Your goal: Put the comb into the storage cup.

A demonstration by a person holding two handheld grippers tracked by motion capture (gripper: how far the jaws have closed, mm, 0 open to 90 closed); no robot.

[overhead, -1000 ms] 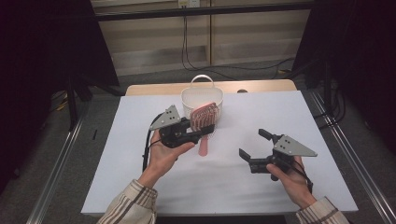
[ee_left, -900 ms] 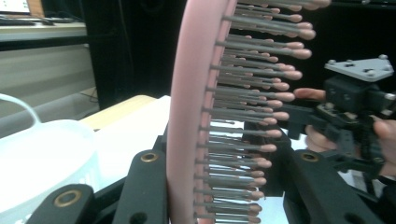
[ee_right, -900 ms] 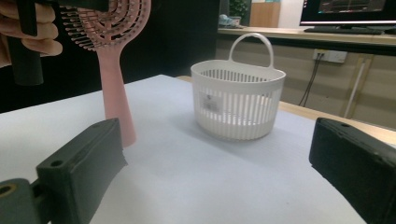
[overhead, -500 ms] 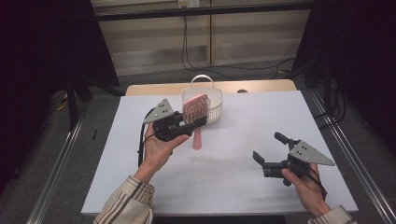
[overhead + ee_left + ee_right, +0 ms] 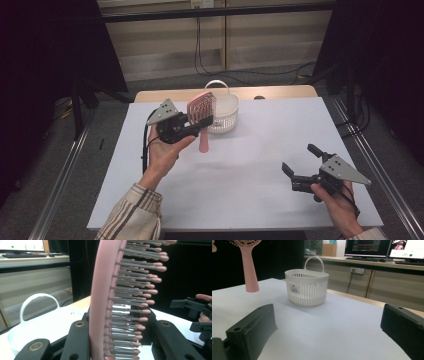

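The left tongs [image 5: 200, 122] are gripping the pink hairbrush [image 5: 202, 111] by its head, handle hanging down. Compared with a second ago, the brush is sitting higher and further left, just beside the white basket [image 5: 226, 116] and clear of the bench [image 5: 250, 200]. That suggests the person is lining it up to drop it into the basket. The right tongs [image 5: 300, 167] are standing open and empty, and are now lying further back toward the bench's near right corner. In the left gripper view the brush is blocking much of the basket [image 5: 37, 322], and its handle is cut off.
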